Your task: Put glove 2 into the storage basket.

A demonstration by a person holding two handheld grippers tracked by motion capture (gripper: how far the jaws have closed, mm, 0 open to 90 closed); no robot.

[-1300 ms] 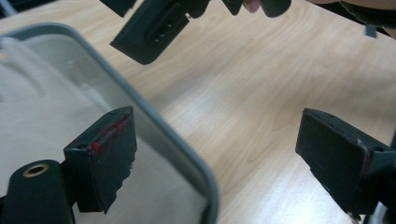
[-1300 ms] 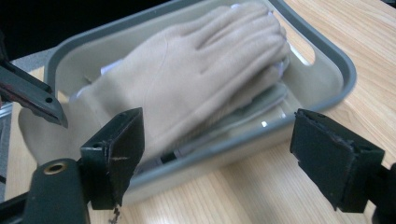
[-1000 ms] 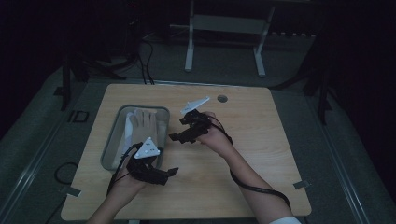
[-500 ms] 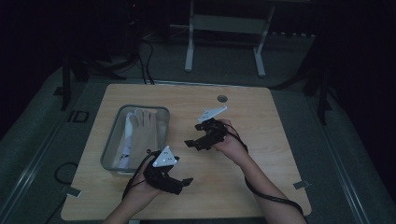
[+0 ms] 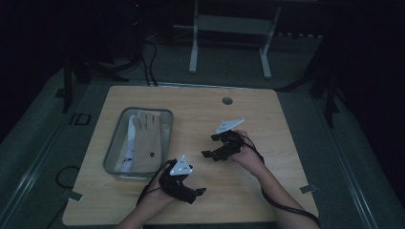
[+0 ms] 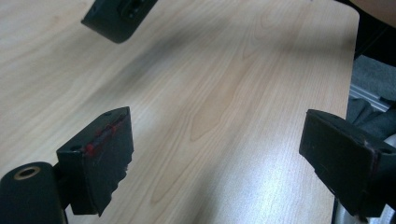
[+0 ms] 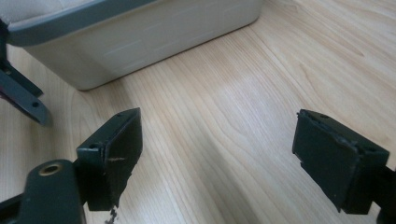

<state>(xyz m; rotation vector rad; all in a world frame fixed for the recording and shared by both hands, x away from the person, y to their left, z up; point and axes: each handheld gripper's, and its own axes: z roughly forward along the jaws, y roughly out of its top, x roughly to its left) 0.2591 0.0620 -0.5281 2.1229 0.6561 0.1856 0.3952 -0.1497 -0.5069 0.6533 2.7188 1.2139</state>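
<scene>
We look down on a pale wooden table (image 5: 267,119) with a round hole (image 5: 227,100) near its far edge. On the dark floor mat to the table's left we can read the letters "ID" (image 5: 79,119); we can make out no other writing or brand.

On the left part of the table stands a shallow grey tray (image 5: 114,145) with rounded corners and a darker rim. In the right gripper view its pale side wall (image 7: 140,32) rises just beyond the jaws. Inside it lies a beige glove (image 5: 146,138), flat, its fingers pointing to the far side, with a small dark dot near the cuff. Something white lies beside the glove in the tray; we cannot tell what it is.

The left gripper (image 5: 198,192) sits near the table's front edge, just in front of the tray's near corner. Its jaws stand wide apart with only bare wood between them, as the left gripper view shows.

The right gripper (image 5: 206,153) hovers near the table's middle, pointing towards the tray, well apart from the glove. Its jaws are likewise spread wide and grip nothing.
</scene>
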